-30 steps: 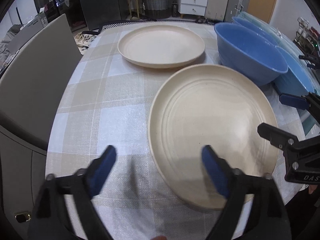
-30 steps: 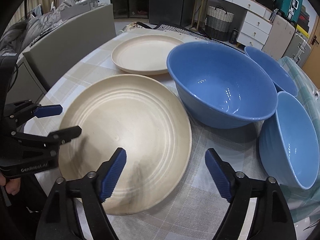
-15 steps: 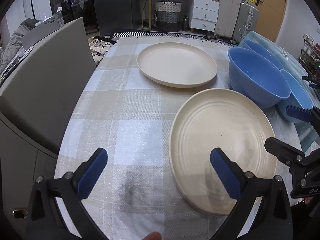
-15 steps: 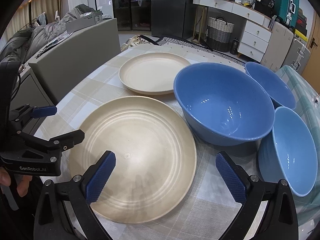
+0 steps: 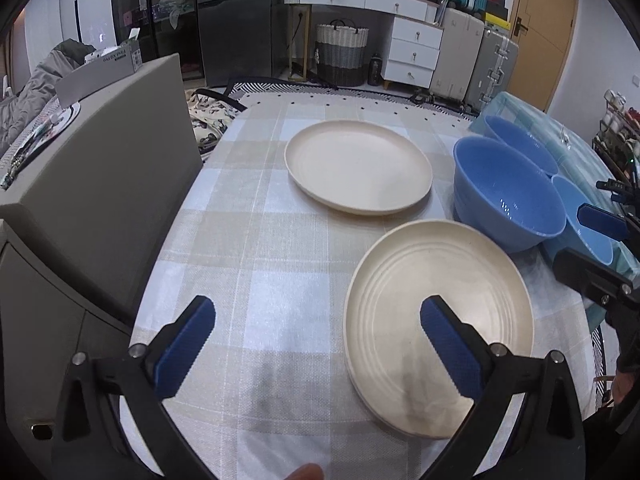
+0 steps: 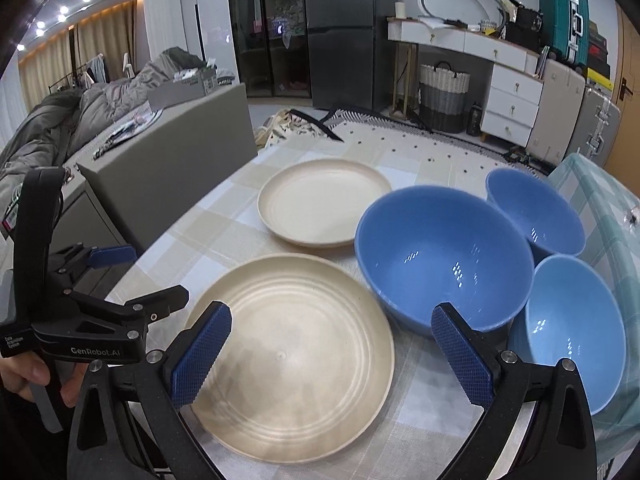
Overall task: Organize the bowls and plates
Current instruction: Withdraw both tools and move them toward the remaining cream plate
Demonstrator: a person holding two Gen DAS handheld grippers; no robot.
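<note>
I've got the L gripper (image 5: 316, 344) wide, holding nothing, over the cloth (image 5: 256, 240); near plate (image 5: 438, 320) by its right finger, far plate (image 5: 358, 166) beyond. R gripper (image 6: 330, 354) wide too; big bowl (image 6: 444, 256) partly hides 2 small bowls (image 6: 536, 210)

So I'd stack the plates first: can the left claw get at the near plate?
Probably yes: the left claw is open, the near plate lies just ahead with its rim unobstructed.

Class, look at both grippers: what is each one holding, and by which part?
Nothing is held. The left gripper and right gripper are both open above the near plate, gripping nothing.
</note>
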